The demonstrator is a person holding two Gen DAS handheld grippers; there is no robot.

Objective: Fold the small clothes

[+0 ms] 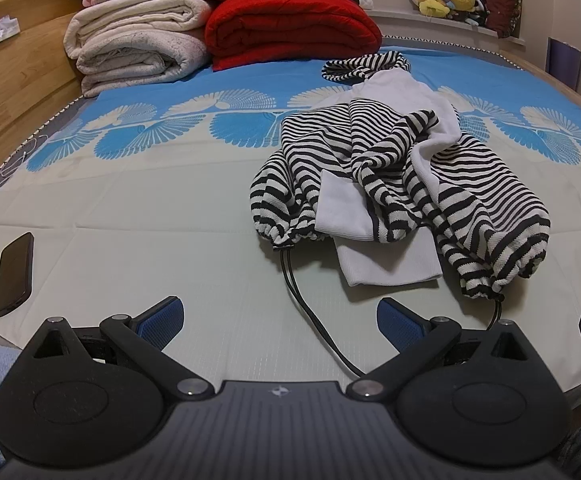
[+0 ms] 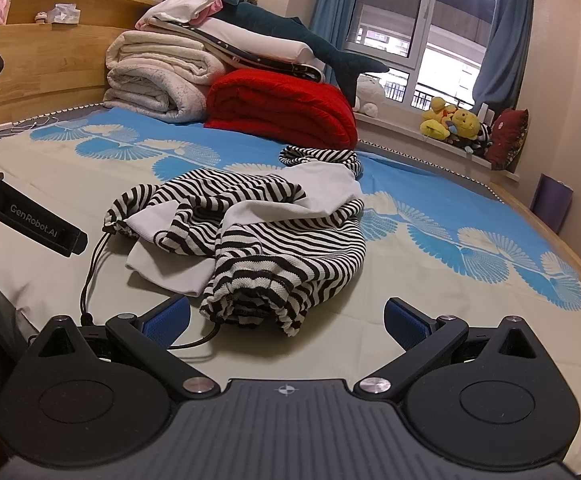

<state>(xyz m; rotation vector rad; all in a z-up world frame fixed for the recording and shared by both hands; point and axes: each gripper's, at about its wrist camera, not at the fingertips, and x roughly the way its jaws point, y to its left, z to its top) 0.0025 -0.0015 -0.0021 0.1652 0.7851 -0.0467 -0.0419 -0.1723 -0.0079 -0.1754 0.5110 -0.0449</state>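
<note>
The black-and-white striped hoodie [image 1: 402,184] lay crumpled on the bed sheet [image 1: 150,208], right of centre, unfolded. The left gripper [image 1: 280,320] and right gripper [image 2: 286,318] hovered near it, jaws released, empty. Best first move, I judged: pinch the drawstring hem [image 2: 250,308] corners and spread it flat, minding the loose cord [image 1: 310,312]. No containers showed.

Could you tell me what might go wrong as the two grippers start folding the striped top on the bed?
1. The striped top lies crumpled, layers overlapping, so an open gripper may pinch several layers and fold it unevenly.
2. Its black drawstring trails toward the left gripper and could snag on a finger.
3. The phone lies on the sheet to the left; sweeping the cloth that way might push it off the bed.
</note>
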